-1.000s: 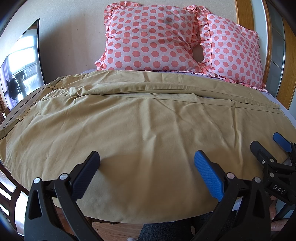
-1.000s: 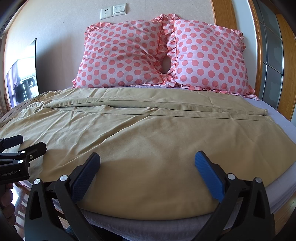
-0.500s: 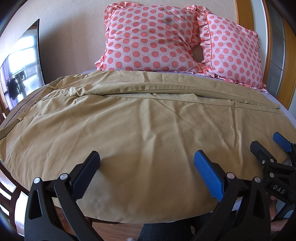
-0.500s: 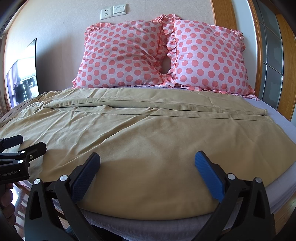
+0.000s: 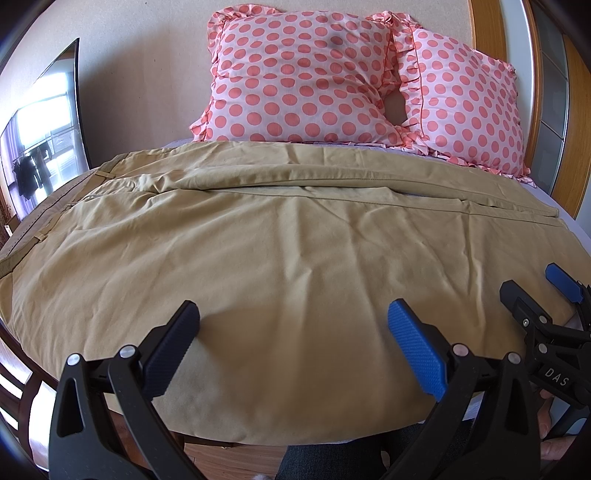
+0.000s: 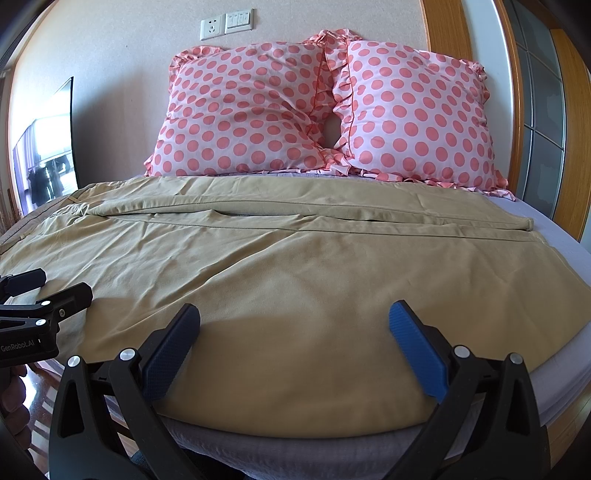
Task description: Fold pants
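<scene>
Tan pants (image 5: 280, 236) lie spread flat across the bed, waistband at the left, legs running to the right; they also show in the right wrist view (image 6: 295, 266). My left gripper (image 5: 291, 328) is open and empty, hovering just above the near edge of the pants. My right gripper (image 6: 293, 328) is open and empty over the near edge further right. The right gripper shows at the right edge of the left wrist view (image 5: 535, 291). The left gripper shows at the left edge of the right wrist view (image 6: 48, 284).
Two pink polka-dot pillows (image 6: 251, 110) (image 6: 417, 114) lean on the wall at the head of the bed. The grey sheet (image 6: 554, 229) shows at the right. A mirror (image 5: 40, 133) stands at the left. A wooden frame (image 6: 443, 26) stands at the right.
</scene>
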